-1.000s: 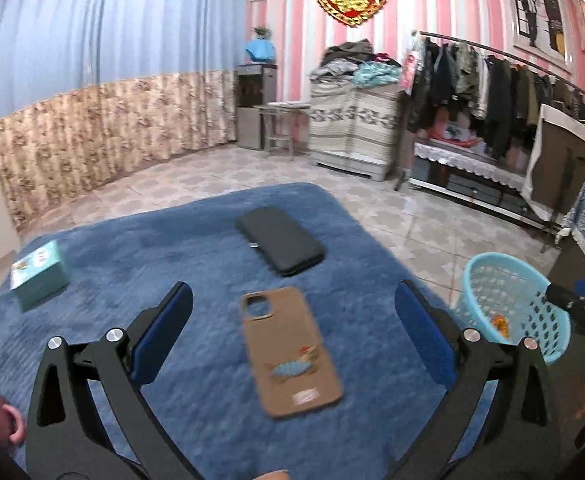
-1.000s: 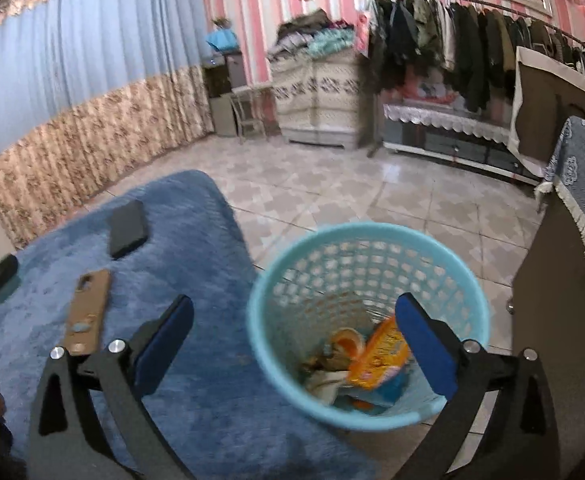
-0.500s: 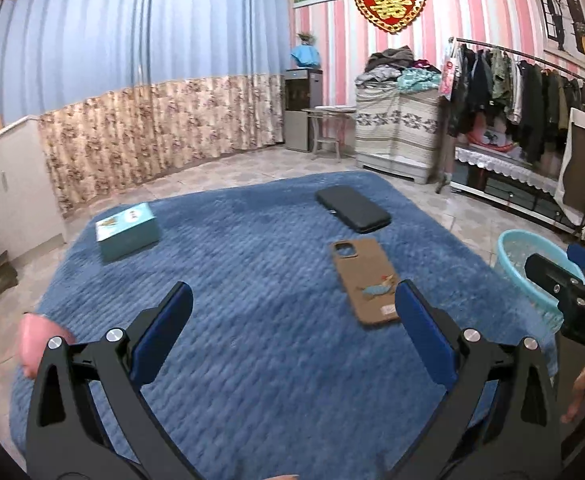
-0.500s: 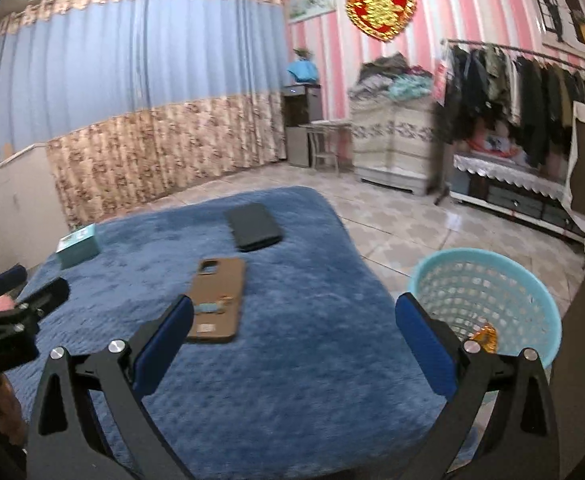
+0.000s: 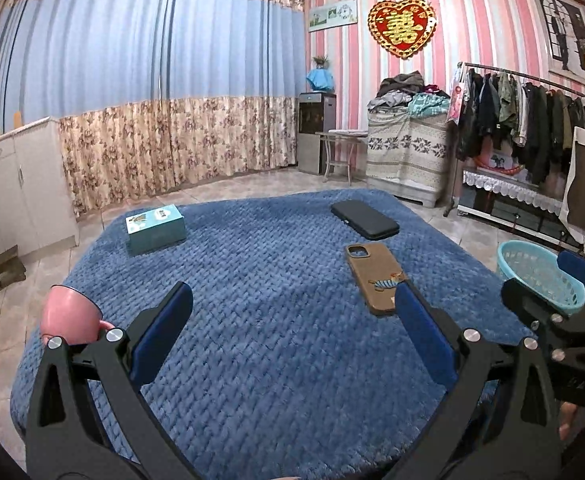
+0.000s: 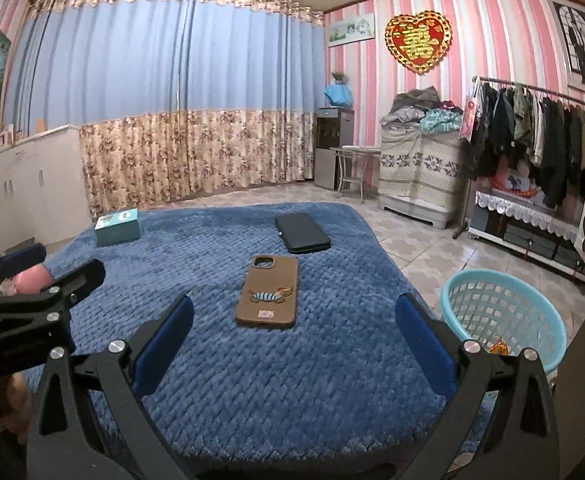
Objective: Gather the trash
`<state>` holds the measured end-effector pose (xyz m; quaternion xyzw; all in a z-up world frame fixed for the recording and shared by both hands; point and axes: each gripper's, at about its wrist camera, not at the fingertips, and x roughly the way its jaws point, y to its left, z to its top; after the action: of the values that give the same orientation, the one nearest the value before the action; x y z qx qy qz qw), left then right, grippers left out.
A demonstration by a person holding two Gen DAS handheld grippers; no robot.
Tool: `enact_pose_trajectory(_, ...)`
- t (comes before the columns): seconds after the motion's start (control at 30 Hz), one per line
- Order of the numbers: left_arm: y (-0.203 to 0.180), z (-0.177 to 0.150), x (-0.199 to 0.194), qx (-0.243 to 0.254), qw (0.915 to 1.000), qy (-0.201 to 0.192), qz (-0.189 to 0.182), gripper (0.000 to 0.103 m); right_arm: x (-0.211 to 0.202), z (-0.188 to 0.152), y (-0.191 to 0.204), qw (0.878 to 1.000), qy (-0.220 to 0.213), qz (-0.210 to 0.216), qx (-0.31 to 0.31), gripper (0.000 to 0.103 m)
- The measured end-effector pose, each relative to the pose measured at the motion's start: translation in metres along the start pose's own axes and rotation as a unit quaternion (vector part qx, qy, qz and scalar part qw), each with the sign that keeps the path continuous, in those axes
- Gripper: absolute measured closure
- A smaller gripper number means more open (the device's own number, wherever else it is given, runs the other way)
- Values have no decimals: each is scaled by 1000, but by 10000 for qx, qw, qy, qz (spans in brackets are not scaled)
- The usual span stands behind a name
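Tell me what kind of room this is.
Most likely a bedroom in a home: a bed under a blue blanket, a clothes rack hung with coats along the striped wall, and long curtains. A blue basket with some trash stands on the tiled floor beside the bed.

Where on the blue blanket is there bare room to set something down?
Widest bare patch: the blanket in front of the brown phone case. Also open between the teal box and the black case. Tightest where the two cases lie close. A pink cup sits near the left edge.
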<state>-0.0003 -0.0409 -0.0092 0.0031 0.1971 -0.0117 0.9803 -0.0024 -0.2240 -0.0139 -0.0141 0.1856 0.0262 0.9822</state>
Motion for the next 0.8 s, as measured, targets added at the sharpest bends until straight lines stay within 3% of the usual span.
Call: enact_pose_trajectory(0.8, -5, -7, -23, 22, 9997, -163, -170, 5, -21, -1, -15, 9996, -175, -186, 142, 4)
